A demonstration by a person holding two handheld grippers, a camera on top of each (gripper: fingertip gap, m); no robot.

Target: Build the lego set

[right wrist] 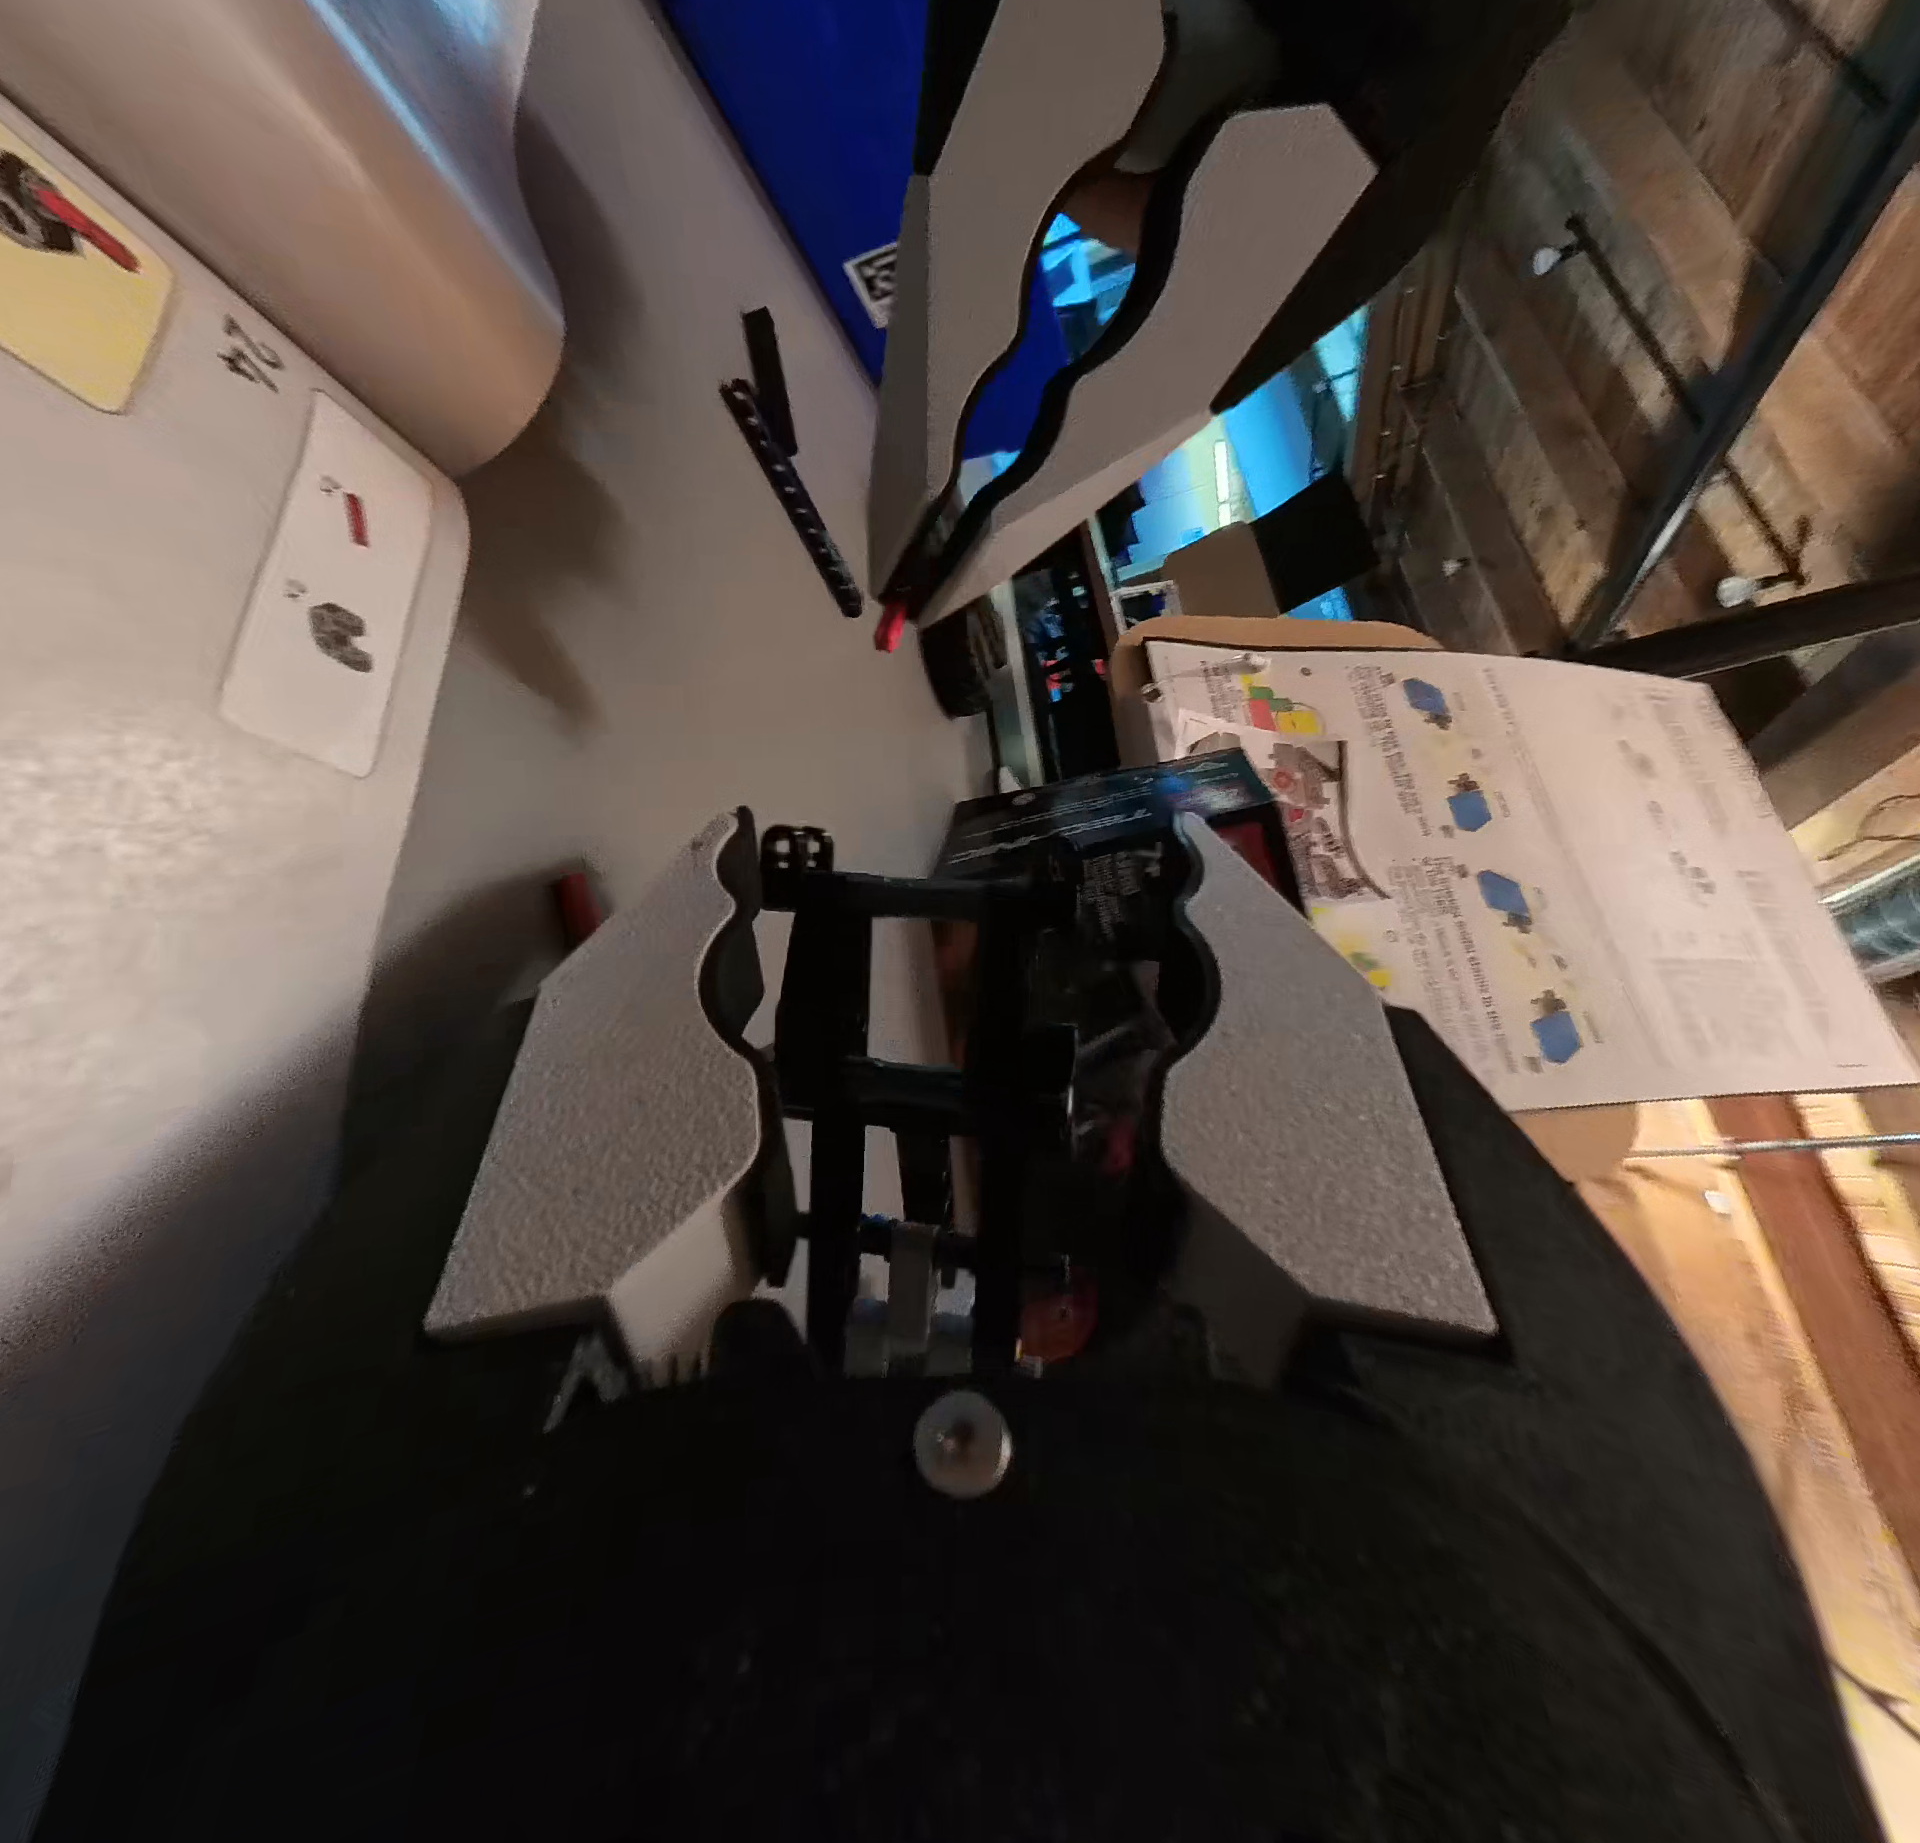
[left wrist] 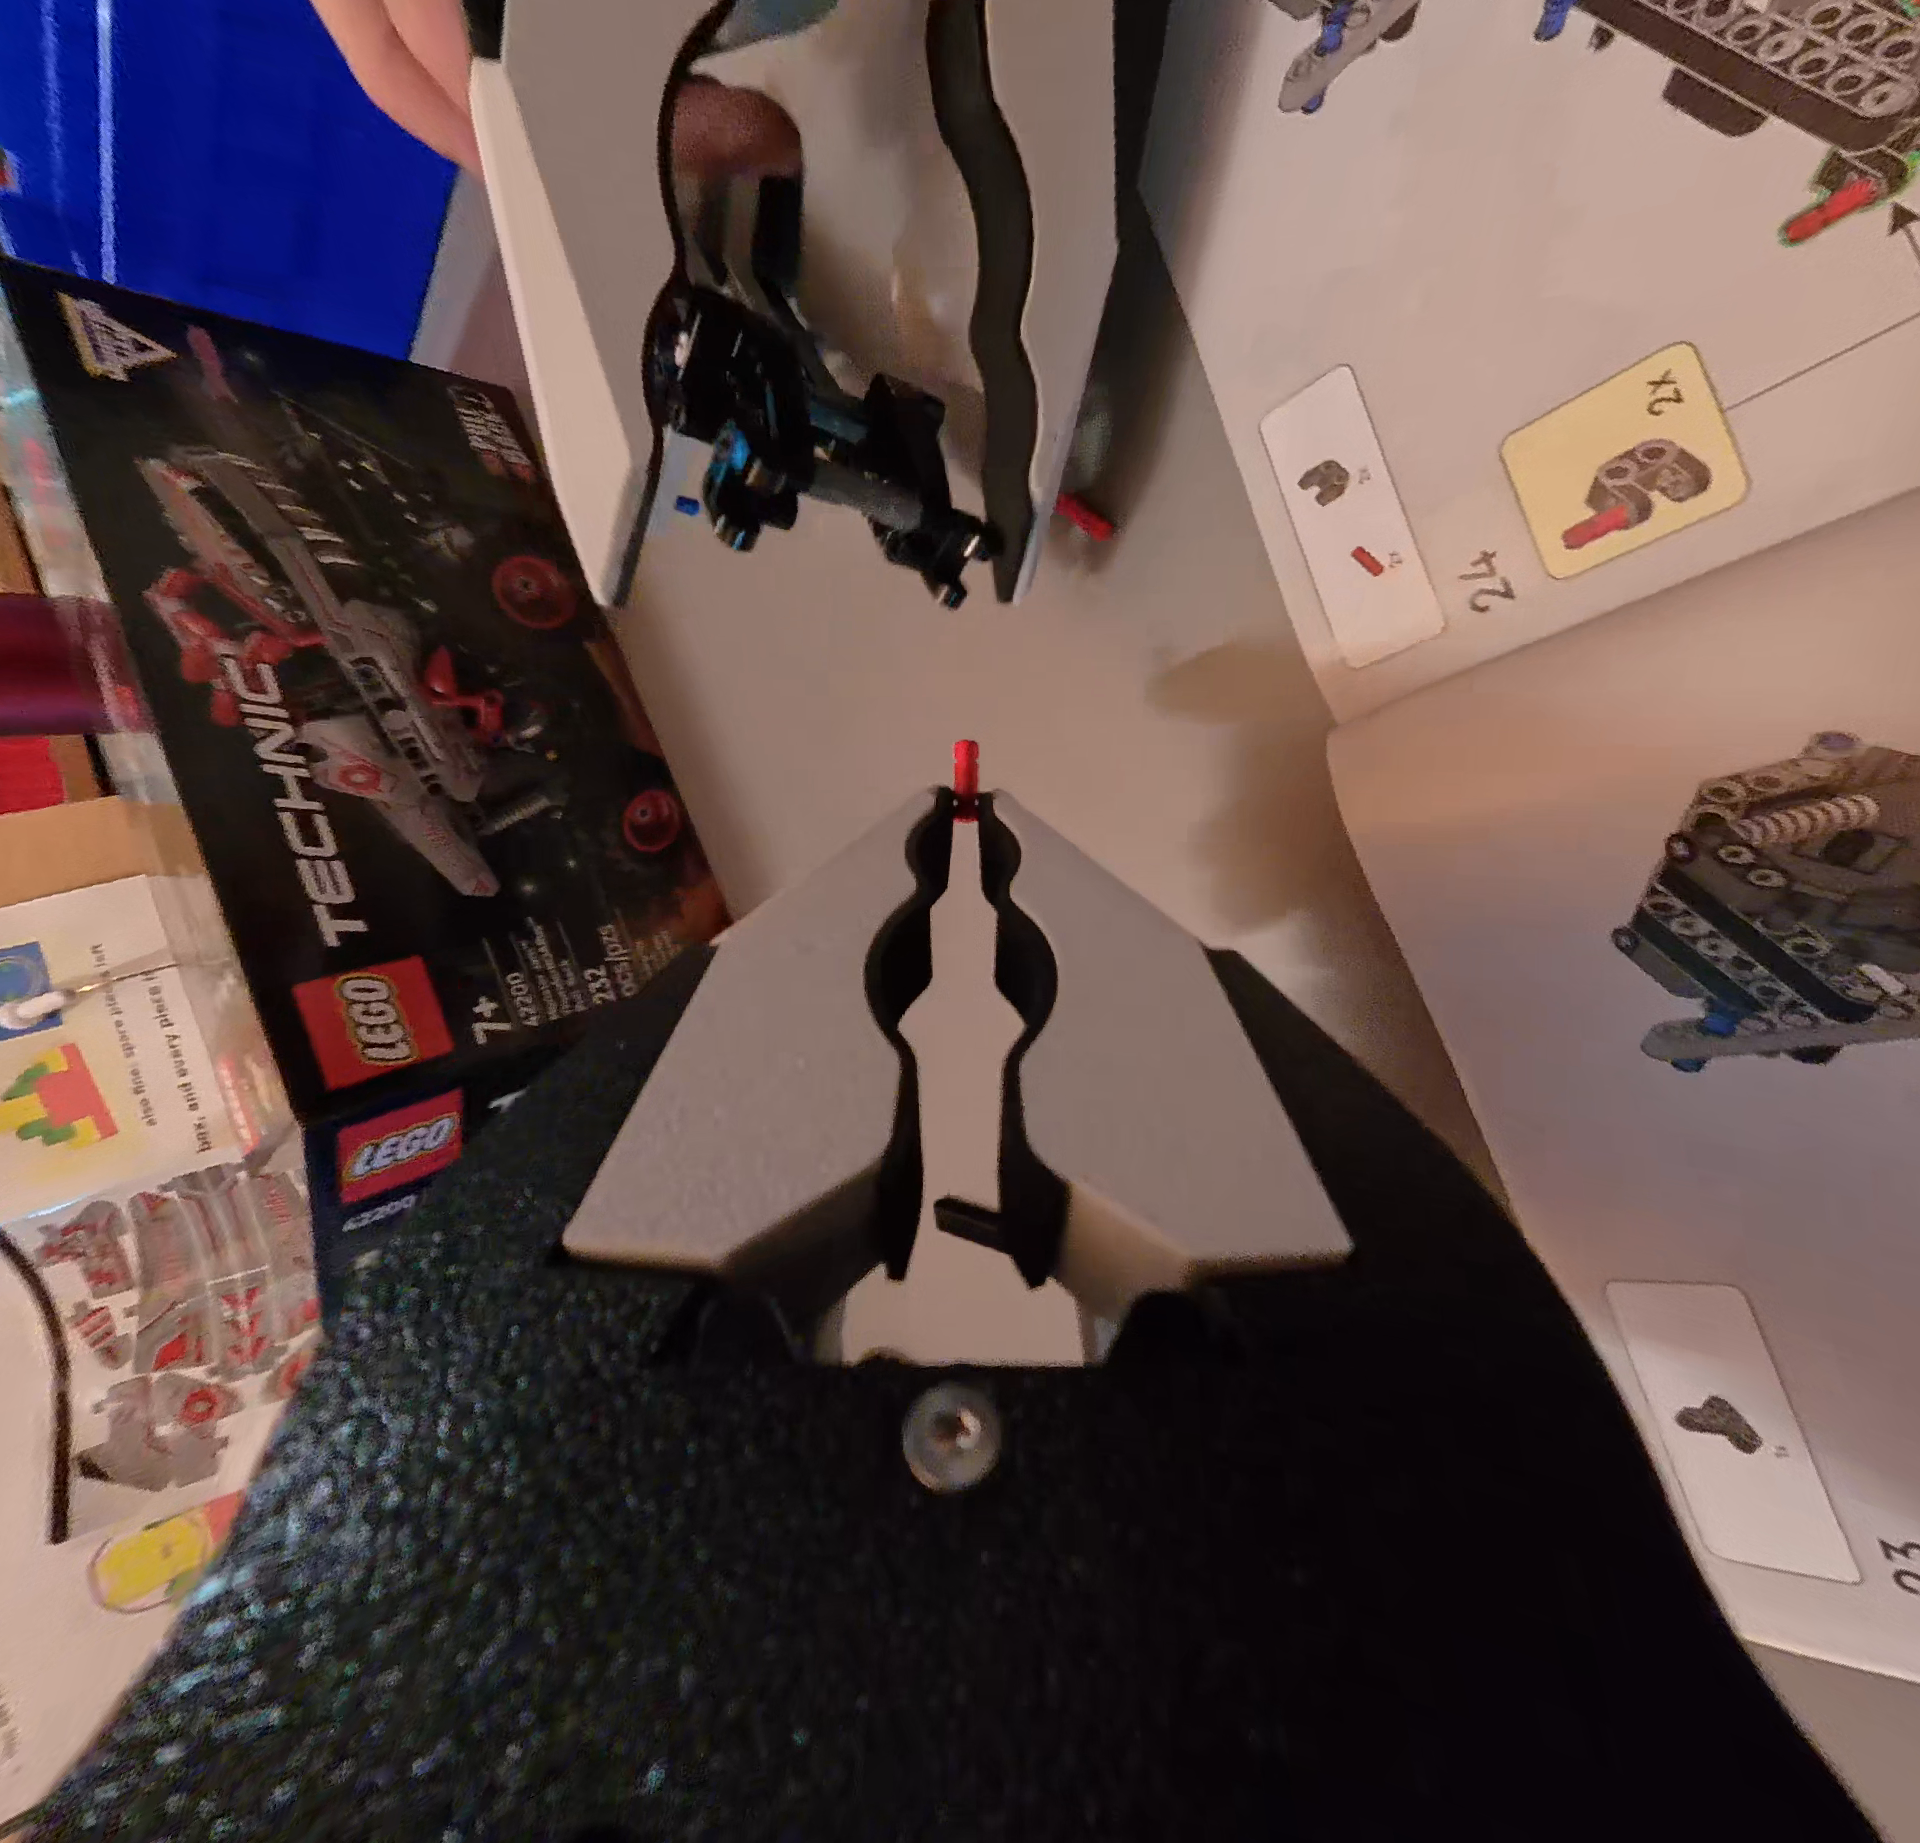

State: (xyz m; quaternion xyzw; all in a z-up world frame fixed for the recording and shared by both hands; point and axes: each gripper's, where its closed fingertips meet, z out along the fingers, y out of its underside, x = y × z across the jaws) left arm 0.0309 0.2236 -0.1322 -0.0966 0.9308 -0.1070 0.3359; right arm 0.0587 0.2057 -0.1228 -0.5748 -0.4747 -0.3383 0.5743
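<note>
Left gripper pinching red pin at very tips, above table; pin tiny, light, slick, likely to twist or pop out; right gripper clamped on black frame assembly, stiff but joints could separate; hold by beams.

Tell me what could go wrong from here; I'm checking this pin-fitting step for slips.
The left gripper pinches the red pin only at its fingertips, so it may twist or pop out on contact. The right gripper holds the black assembly in mid-air; pushing could shift it. A dropped pin could be confused with the spare red pin lying on the table.
</note>
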